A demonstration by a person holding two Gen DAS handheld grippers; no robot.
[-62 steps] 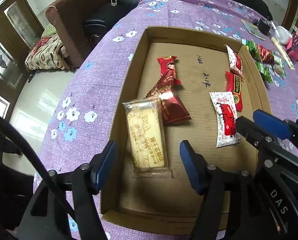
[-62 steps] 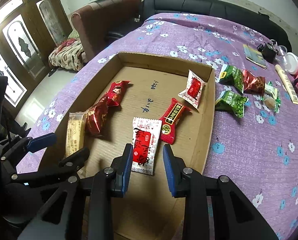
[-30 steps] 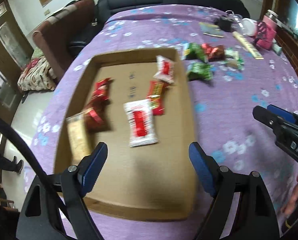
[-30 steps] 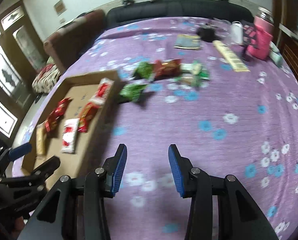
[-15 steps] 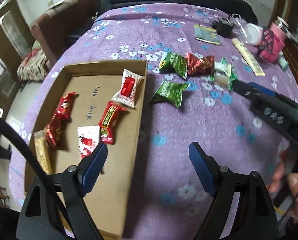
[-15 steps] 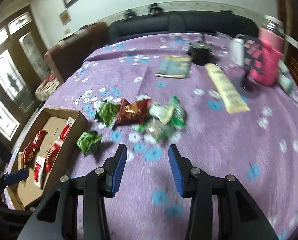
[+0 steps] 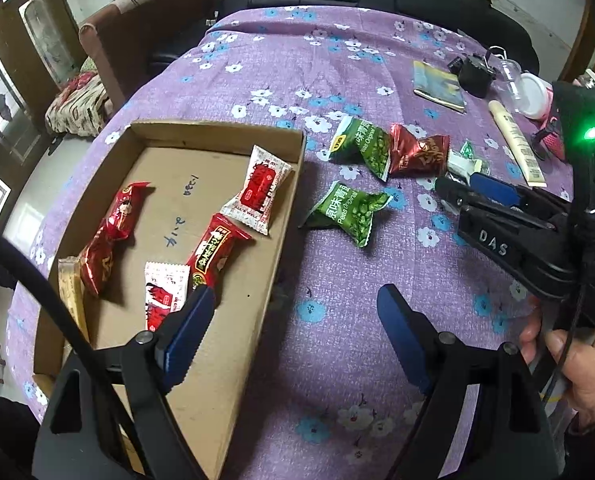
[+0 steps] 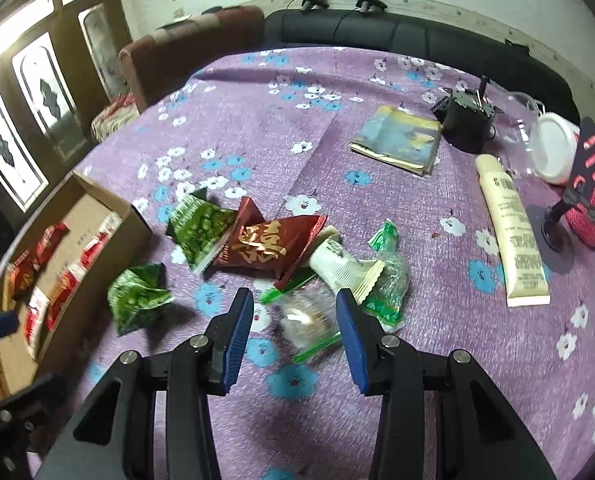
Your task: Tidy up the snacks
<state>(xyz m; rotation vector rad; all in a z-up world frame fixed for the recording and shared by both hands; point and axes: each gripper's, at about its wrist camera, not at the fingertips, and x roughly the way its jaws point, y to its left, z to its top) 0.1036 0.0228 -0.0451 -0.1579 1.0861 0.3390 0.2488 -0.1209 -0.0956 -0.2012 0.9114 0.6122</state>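
Note:
A shallow cardboard box (image 7: 285, 216) on the purple floral cloth holds several red and white snack packs (image 7: 217, 248). Loose snacks lie to its right: two green pea bags (image 7: 349, 212) (image 8: 137, 300), a dark red bag (image 8: 269, 244), a white wafer pack (image 8: 341, 268) and a clear pack with green ends (image 8: 305, 320). My right gripper (image 8: 293, 328) is open, its fingers either side of the clear pack, just above the cloth. It also shows in the left wrist view (image 7: 457, 190). My left gripper (image 7: 293, 328) is open and empty over the box's right wall.
At the back right of the table lie a booklet (image 8: 397, 140), a black object (image 8: 469, 124), a cream tube (image 8: 513, 236), a white-lidded jar (image 8: 553, 152) and a pink holder (image 8: 593, 204). A black sofa (image 8: 377, 28) stands behind the table.
Both grippers swung right, away from the box interior. My right gripper travelled to the loose snack pile and came down around the clear pack. Both stayed open.

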